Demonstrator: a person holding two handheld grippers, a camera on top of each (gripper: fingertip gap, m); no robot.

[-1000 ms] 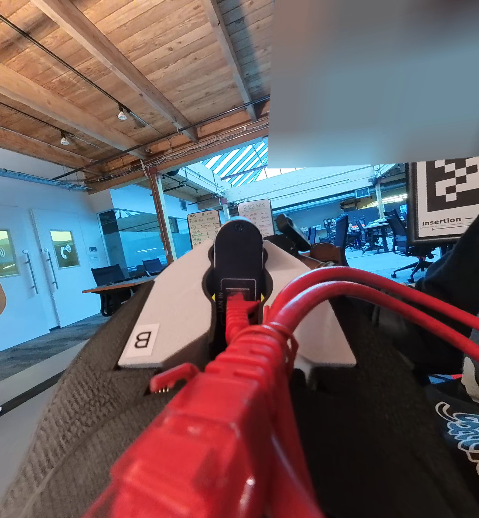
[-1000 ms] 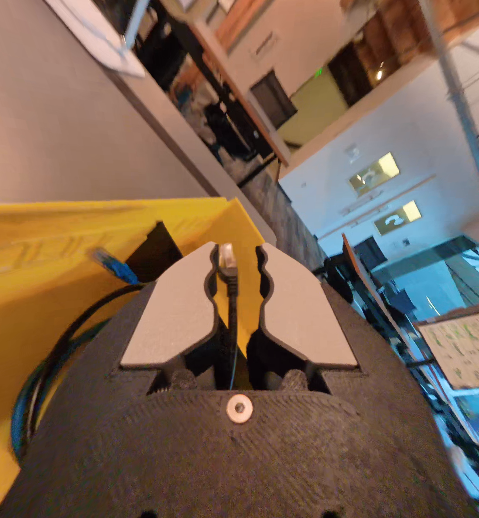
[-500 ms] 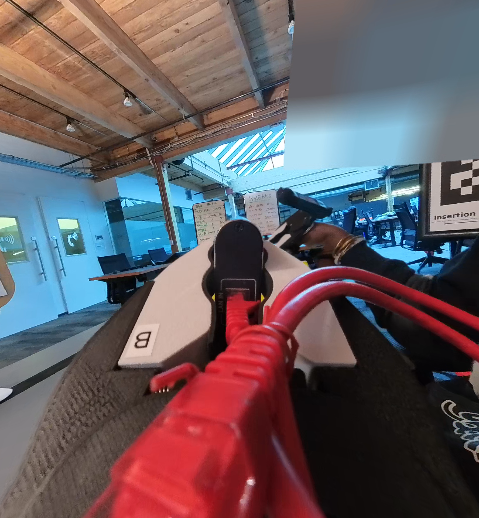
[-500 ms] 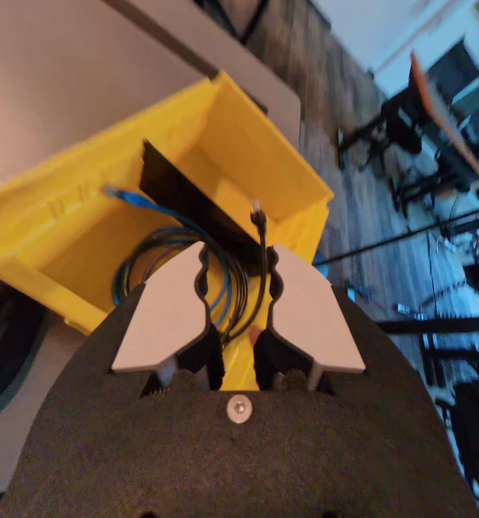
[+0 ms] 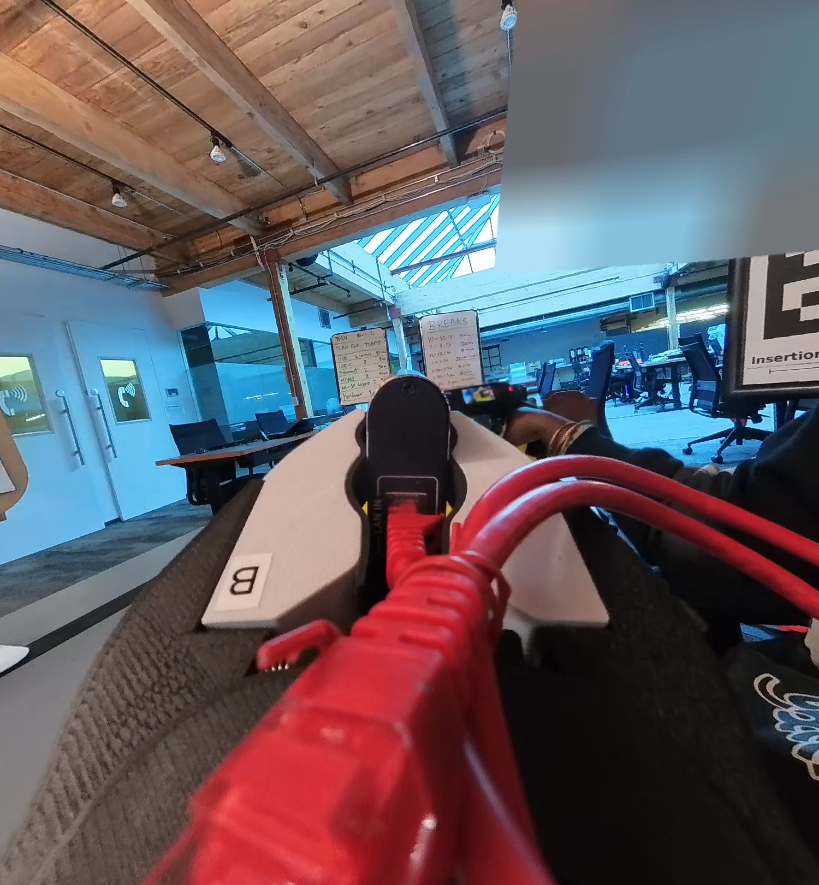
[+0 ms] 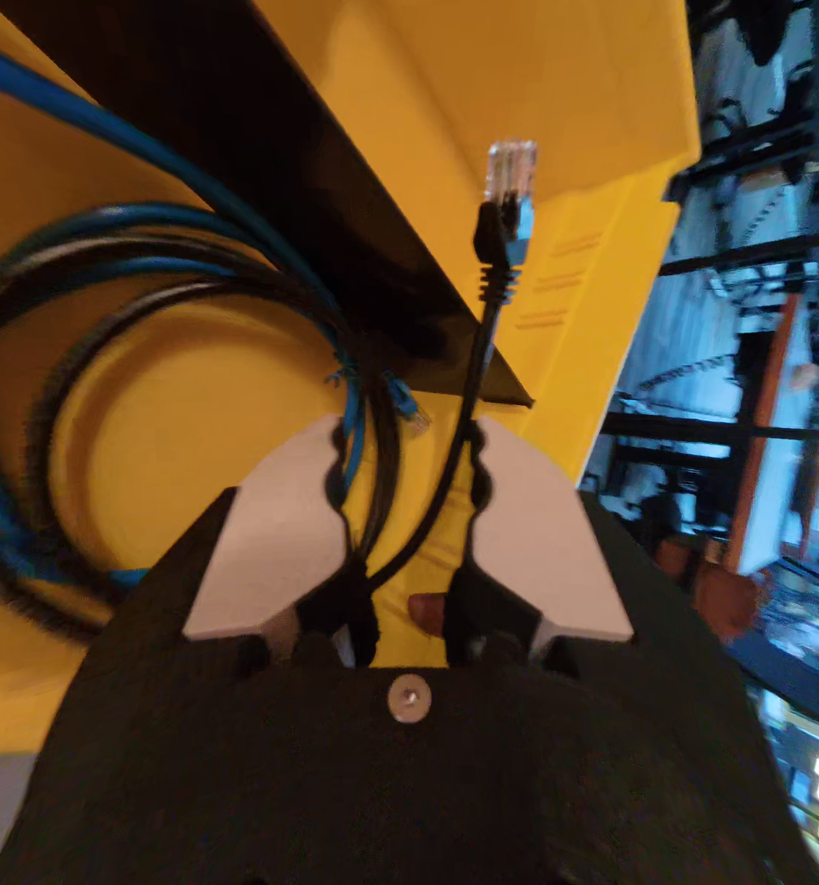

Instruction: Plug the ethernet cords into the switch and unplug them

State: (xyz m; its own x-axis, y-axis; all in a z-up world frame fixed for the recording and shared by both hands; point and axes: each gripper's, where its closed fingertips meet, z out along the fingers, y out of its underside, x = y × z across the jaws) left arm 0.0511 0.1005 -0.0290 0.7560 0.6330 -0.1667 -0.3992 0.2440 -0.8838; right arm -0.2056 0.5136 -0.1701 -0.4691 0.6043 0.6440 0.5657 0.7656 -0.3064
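The left gripper [image 5: 407,459] was clamped on a small black switch [image 5: 407,431], held up toward the ceiling, with a red ethernet cord [image 5: 405,531] seated in the port that faced the camera. A second red plug [image 5: 297,644] lay loose over the gripper body, and the red loops [image 5: 637,483] swung off toward the person's dark sleeve [image 5: 791,459].

Over on the other side, the right gripper [image 6: 405,483] hung with its jaws apart above a yellow bin [image 6: 589,119]. A black ethernet cord [image 6: 470,383] rose up through the gap between the fingers, its clear plug [image 6: 510,165] pointing away; the blur left it unclear whether the cord brushed the right finger, but nothing was pinched.

Down in that bin sat a coil of blue cord [image 6: 62,225] and black cord together, one blue plug [image 6: 405,404] poking out near the left fingertip [image 6: 321,445], and a dark divider [image 6: 302,191] slanted across the bin.

These cords looked light and floppy, springy in the coil, likely to drag their neighbours along. The best hold would probably be the ribbed boot just behind the plug, stiff enough to steer. The latch tab and clear plug tip seemed the fragile bits, so squeezing there would be risky.
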